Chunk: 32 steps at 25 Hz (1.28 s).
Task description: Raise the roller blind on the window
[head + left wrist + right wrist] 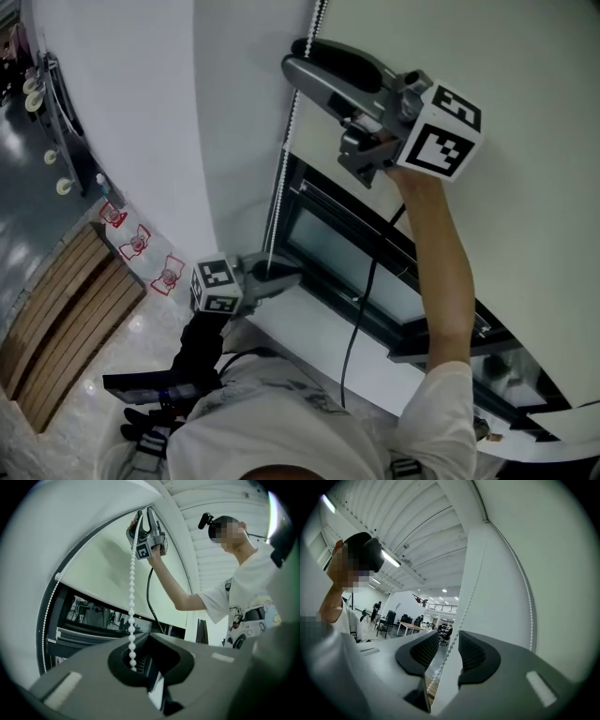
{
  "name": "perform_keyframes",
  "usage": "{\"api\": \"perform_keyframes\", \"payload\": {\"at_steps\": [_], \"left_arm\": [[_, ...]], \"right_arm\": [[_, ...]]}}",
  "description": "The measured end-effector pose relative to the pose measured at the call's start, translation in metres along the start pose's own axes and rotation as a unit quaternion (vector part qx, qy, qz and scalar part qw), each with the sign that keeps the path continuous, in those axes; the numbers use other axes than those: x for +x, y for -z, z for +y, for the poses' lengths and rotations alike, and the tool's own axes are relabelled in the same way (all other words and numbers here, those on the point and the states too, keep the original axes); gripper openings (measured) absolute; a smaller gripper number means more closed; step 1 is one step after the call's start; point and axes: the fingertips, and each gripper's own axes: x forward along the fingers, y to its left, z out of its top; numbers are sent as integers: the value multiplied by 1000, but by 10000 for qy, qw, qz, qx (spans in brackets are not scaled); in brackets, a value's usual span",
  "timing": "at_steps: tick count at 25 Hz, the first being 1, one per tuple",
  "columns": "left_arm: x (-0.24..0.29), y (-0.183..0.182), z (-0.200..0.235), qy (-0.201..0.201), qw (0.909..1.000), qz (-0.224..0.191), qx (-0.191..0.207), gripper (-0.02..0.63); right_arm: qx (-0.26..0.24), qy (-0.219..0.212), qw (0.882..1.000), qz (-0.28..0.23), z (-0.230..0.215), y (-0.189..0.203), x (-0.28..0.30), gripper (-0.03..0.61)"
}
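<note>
Left tool (284,279) sits low in the head view, beside the window (375,272), closed on the bead chain (281,169). The chain runs straight up from it to the right tool (292,56), which is held high on a raised arm in front of the roller blind (525,216). The blind covers most of the window, and a strip of glass shows below its lower edge.

Left gripper view: the left tool (145,639) has its jaws together, with the bead chain (131,597) clamped in the pocket between them. The chain rises taut to the right tool (143,513). The roller blind (103,559) hangs above the uncovered part of the window (93,616).

Right gripper view: the right tool (448,651) stands open. The bead chain (461,616) passes through the gap and the pads do not press on it. The roller blind (562,573) fills the right side.
</note>
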Motion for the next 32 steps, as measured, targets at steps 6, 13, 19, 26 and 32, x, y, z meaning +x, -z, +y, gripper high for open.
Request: {"api": "perform_keyframes", "payload": {"at_steps": [6, 13, 19, 26, 32], "left_arm": [[-4, 6, 1, -20, 10000, -12, 19, -3], [-3, 6, 0, 3, 10000, -6, 20, -3], [-4, 7, 0, -20, 10000, -13, -13, -3], [-1, 7, -2, 0, 10000, 17, -77, -3], [0, 8, -5, 44, 9999, 48, -80, -3]], "right_arm": [[-54, 28, 9999, -83, 1, -5, 0, 113], [-67, -32, 9999, -83, 3, -16, 4, 42], [148, -156, 9997, -75, 8, -17, 3, 12], [478, -178, 9984, -240, 9, -15, -9, 9], [612, -102, 9980, -67, 21, 21, -16, 9]]}}
